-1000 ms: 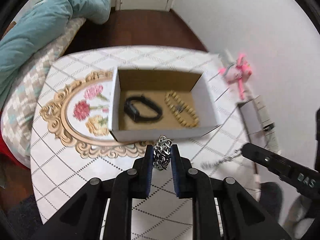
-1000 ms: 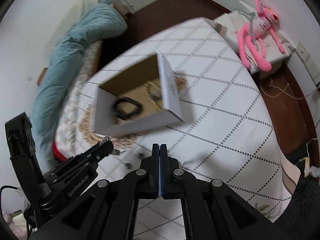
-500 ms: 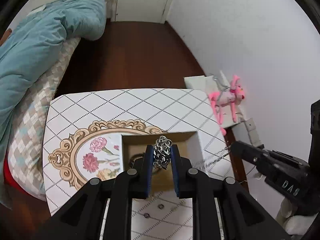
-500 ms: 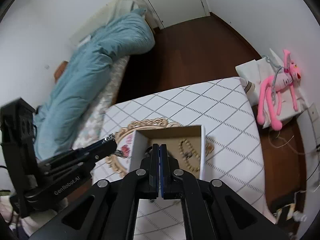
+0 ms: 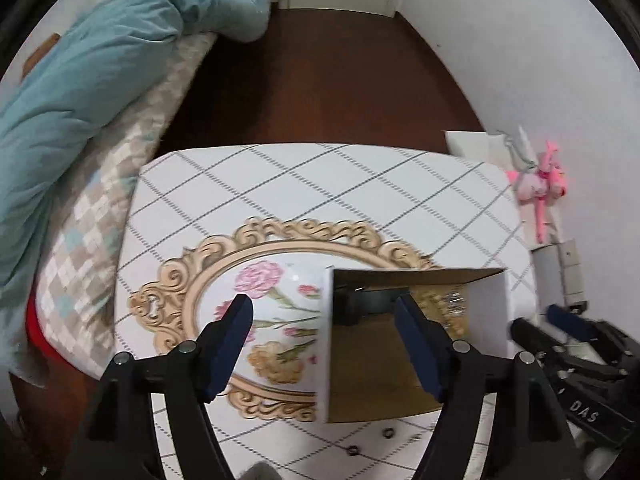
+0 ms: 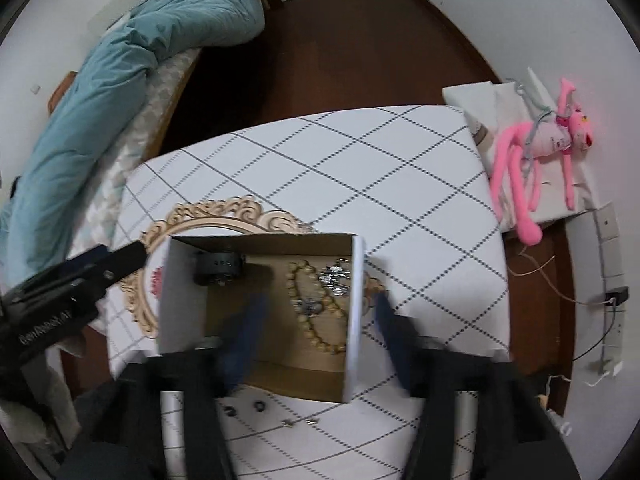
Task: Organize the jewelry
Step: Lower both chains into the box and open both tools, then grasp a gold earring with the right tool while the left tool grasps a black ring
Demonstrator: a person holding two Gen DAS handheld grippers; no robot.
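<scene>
Both tongs spread wide, nothing between them: left tongs (image 5: 324,320) and right tongs (image 6: 320,308) hover over the open white cardboard box (image 6: 356,304), centre frame. Inside lie a silver chain bracelet (image 6: 334,278) against the right wall, a tan beaded bracelet (image 6: 316,312) and a black band (image 6: 218,266). Small dark rings (image 6: 260,405) sit loose on the white diamond-patterned surface (image 6: 400,184), lower frame. Risk, as I judge it: right tongs straddle the box wall; a careless descent could knock the box and scatter the rings.
</scene>
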